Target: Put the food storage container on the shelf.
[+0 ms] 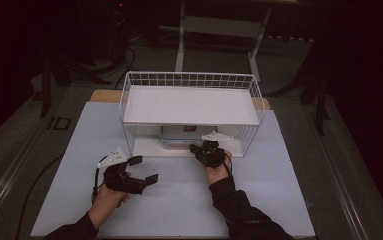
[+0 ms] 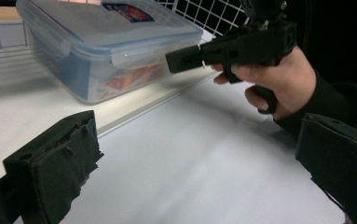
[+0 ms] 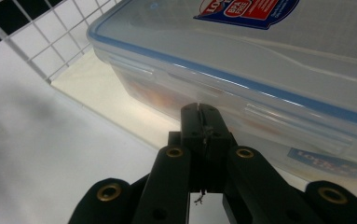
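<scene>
under the wire shelf (image 1: 189,80), lidded container (image 3: 260,70), right gripper (image 3: 203,122) fingers pressed together at its edge, left gripper (image 1: 144,170) fingers spread.

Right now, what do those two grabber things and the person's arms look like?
Both are black pistol-shaped tools. The left gripper has two blocky black jaws, a grey three-cornered plate on top and a trailing black cable. The right gripper has a grey plate too, and brass-coloured rivets on its black linkage arms. Both sleeves are dark.
</scene>
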`<state>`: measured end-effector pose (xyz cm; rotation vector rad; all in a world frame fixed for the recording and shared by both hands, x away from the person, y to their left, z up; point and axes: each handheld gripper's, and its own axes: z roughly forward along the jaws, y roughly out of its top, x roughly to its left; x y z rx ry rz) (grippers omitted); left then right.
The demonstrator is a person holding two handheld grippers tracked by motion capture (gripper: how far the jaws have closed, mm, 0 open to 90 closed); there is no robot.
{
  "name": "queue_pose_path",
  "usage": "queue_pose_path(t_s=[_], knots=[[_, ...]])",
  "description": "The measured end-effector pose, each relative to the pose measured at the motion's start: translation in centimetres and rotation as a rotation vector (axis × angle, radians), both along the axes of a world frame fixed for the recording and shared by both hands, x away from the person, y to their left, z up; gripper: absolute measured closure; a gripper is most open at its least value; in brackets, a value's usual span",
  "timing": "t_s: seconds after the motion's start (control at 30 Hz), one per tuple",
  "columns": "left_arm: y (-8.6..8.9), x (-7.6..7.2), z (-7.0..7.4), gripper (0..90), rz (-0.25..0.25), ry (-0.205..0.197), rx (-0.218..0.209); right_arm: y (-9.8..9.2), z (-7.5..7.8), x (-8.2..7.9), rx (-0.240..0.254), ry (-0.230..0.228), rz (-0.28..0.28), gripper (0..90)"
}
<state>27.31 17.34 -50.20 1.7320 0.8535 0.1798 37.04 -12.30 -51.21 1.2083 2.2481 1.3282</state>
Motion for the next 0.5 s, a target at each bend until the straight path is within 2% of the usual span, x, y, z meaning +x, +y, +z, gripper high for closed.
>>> queue_pose_path(t_s=[0.07,0.1,0.13,0.27,0.33,0.4,0.47,0.5], knots=[[0.0,0.0,-0.1,0.0,0.005,0.000,0.003,-0.2,0.1,0.3,0.001,-0.004,-0.014,90.0],[0.0,0.1,-0.1,0.0,0.005,0.002,0.005,-0.3,0.0,0.6,0.008,0.016,-0.005,90.0],[0.0,0.1,-0.1,0.0,0.006,0.001,0.001,-0.3,-0.2,0.7,-0.001,0.013,-0.010,89.9],[-0.1,0.0,-0.1,0.0,0.006,-0.005,0.006,-0.2,-0.3,0.5,0.012,0.005,-0.013,89.6],[-0.1,0.0,-0.1,0.0,0.006,-0.006,0.011,0.0,-0.2,0.3,0.014,0.002,0.007,86.8],[-0.1,0.0,0.0,0.0,0.004,-0.005,0.007,0.3,-0.1,-0.2,0.004,-0.012,0.031,82.1],[0.0,-0.1,0.1,0.0,0.004,-0.008,0.002,0.4,0.1,-0.7,0.015,-0.013,0.042,74.7],[0.0,-0.1,0.1,0.0,0.004,-0.009,0.002,0.4,0.2,-0.9,0.027,-0.013,0.054,67.9]])
